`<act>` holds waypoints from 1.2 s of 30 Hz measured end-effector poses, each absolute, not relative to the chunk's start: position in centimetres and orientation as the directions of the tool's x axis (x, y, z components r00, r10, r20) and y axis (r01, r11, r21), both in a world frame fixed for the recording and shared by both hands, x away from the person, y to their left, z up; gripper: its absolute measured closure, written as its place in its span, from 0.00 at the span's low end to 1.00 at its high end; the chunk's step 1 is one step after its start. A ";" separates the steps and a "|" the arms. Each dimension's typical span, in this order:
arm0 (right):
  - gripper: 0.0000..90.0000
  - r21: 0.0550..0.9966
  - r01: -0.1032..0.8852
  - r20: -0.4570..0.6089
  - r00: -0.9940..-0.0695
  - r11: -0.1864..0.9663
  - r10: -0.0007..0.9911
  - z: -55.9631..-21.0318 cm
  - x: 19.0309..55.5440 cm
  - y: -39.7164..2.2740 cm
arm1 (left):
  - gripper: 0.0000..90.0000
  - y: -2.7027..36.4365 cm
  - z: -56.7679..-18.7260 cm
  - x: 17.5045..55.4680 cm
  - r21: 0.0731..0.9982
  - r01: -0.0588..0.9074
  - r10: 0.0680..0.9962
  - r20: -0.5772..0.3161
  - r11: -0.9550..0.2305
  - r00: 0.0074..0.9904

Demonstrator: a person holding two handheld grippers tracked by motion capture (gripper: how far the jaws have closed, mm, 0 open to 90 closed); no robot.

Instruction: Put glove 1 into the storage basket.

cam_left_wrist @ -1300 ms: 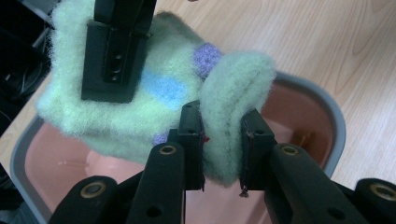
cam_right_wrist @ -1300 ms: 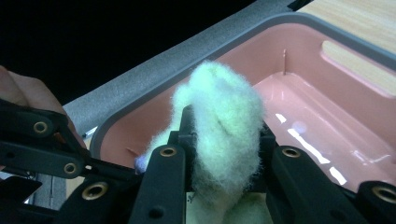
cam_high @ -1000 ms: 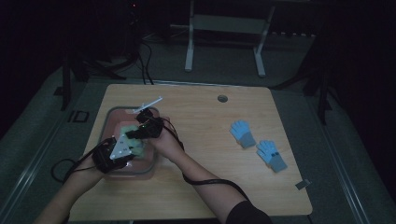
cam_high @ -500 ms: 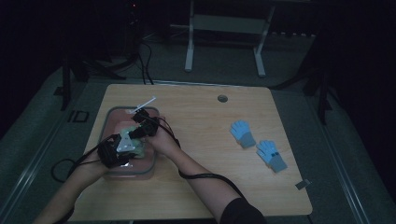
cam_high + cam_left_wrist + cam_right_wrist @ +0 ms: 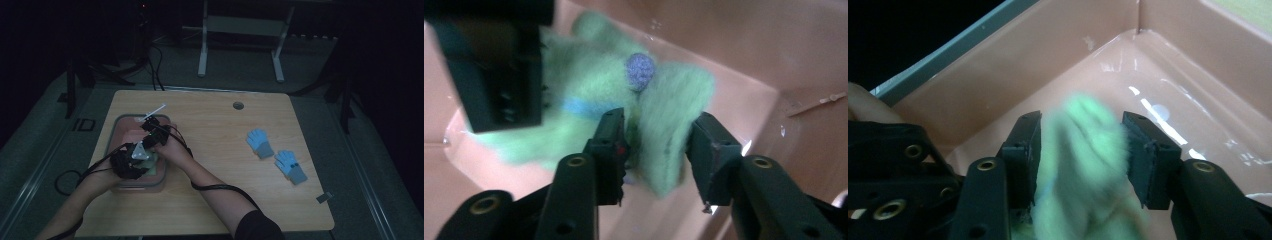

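Observation:
A fuzzy green glove (image 5: 589, 85) with a blue band and a purple dot lies in a pink bin (image 5: 120, 121) at the table's left. My left gripper (image 5: 659, 140) is shut on a fold of that glove, with fabric pressed between both jaws. My right gripper (image 5: 1080, 145) is shut on another part of the green glove (image 5: 1083, 117), low over the bin's floor. In the high view the left gripper (image 5: 144, 161) and the right gripper (image 5: 149, 135) sit close together inside the bin, and a bit of green glove (image 5: 154, 162) shows between them.
Two blue gloves (image 5: 260, 142) (image 5: 291, 166) lie flat on the wooden table's (image 5: 215, 150) right half. A round hole (image 5: 238, 105) is at the table's far middle. A small dark tag (image 5: 324, 197) lies near the front right corner. The pink bin wall (image 5: 1013, 65) rises close around both grippers.
Both grippers stayed in the bin. The left one edged slightly right toward the right gripper, and the right one shifted a little to the left.

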State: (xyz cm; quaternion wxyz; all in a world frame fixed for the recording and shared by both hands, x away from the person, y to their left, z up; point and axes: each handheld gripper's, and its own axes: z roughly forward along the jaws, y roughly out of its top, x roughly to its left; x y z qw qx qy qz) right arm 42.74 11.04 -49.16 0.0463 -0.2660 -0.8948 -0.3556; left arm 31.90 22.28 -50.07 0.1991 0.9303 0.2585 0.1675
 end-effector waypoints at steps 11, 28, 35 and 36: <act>0.48 0.671 0.497 0.273 -0.855 0.550 0.440 -46.4 42.9 9.2 | 0.31 22.6 -49.2 31.5 0.522 0.468 0.631 0.187 -0.713 0.753; 0.21 0.716 0.453 0.294 -0.885 0.531 0.360 -43.7 41.5 3.8 | 0.05 23.2 -45.4 31.7 0.727 0.495 0.730 0.012 -0.476 0.683; 0.20 0.738 0.459 0.297 -0.879 0.494 0.373 -43.7 41.6 0.9 | 0.05 21.0 -44.5 31.5 0.763 0.451 0.710 0.015 -0.463 0.704; 0.20 0.740 0.461 0.298 -0.878 0.489 0.376 -43.7 41.6 0.6 | 0.05 20.6 -44.5 31.5 0.764 0.449 0.705 0.011 -0.464 0.709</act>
